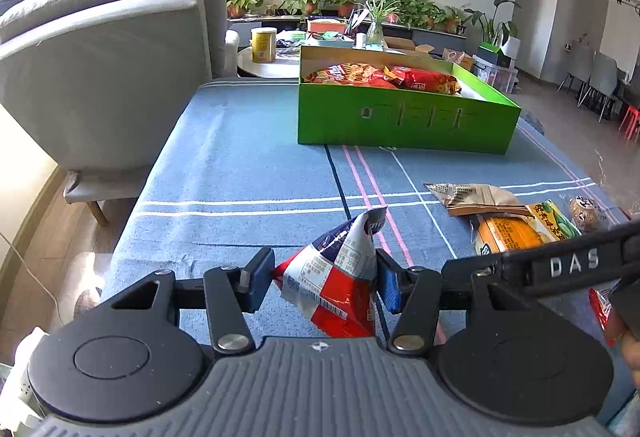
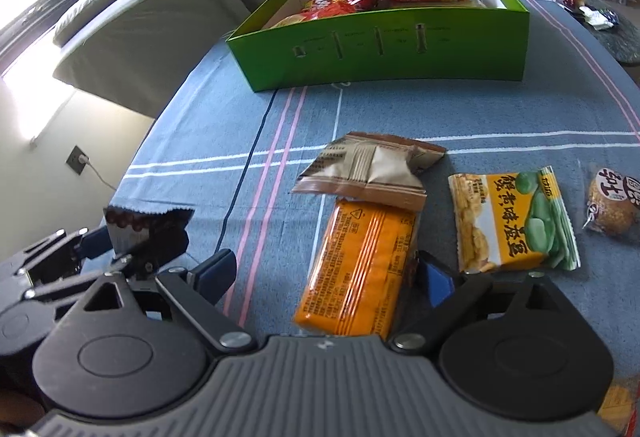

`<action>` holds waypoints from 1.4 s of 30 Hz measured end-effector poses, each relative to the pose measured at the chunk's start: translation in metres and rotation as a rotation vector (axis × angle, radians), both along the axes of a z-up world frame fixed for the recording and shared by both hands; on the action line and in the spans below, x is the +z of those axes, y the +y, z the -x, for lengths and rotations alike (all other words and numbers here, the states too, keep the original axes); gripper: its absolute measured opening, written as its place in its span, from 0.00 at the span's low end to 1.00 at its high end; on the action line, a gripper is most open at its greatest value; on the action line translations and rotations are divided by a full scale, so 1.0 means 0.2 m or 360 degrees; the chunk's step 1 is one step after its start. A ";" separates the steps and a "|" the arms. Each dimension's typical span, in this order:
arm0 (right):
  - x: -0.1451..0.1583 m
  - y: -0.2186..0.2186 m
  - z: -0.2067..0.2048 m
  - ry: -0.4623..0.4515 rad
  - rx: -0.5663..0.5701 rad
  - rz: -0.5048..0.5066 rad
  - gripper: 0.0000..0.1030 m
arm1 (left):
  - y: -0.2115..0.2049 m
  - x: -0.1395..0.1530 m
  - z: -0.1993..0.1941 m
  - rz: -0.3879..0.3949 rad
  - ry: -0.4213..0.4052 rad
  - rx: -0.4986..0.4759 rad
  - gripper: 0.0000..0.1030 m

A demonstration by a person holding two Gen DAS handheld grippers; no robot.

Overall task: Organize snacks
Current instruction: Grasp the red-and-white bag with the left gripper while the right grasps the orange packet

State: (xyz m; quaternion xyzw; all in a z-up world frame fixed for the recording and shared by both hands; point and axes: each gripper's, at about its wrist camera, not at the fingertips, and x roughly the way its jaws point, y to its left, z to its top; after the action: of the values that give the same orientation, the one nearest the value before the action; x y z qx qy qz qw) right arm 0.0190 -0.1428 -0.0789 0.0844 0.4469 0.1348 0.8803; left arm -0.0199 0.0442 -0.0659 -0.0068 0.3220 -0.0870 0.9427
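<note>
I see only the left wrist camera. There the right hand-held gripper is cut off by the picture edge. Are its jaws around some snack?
Observer: Yes. The right hand-held gripper stands open with the orange packet between its fingers, and a gap shows beside the packet.
Operator: Does something lie on this packet?
Observer: The brown packet overlaps its far end.
Operator: And the yellow-and-green one, does it touch the orange one?
Observer: No. The broad bean packet lies apart, with a strip of blue tablecloth between them.
</note>
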 end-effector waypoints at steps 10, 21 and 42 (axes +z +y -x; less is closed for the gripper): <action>0.00 0.00 0.06 -0.0118 0.0220 0.0076 0.76 | 0.02 0.01 0.01 0.0004 -0.0014 0.0022 0.49; 0.03 -0.09 0.07 -0.0109 0.0180 0.0134 0.93 | 0.01 0.01 0.02 0.0014 -0.0011 0.0014 0.49; 0.22 -0.14 0.17 -0.0338 0.0183 -0.0019 0.79 | -0.03 0.06 0.06 0.0029 -0.0069 -0.0034 0.49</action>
State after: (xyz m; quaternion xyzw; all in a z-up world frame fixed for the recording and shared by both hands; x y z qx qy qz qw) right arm -0.0157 -0.1714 -0.0356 0.0491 0.3543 0.1960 0.9131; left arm -0.0316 0.0379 -0.0544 -0.0100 0.3008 -0.1000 0.9484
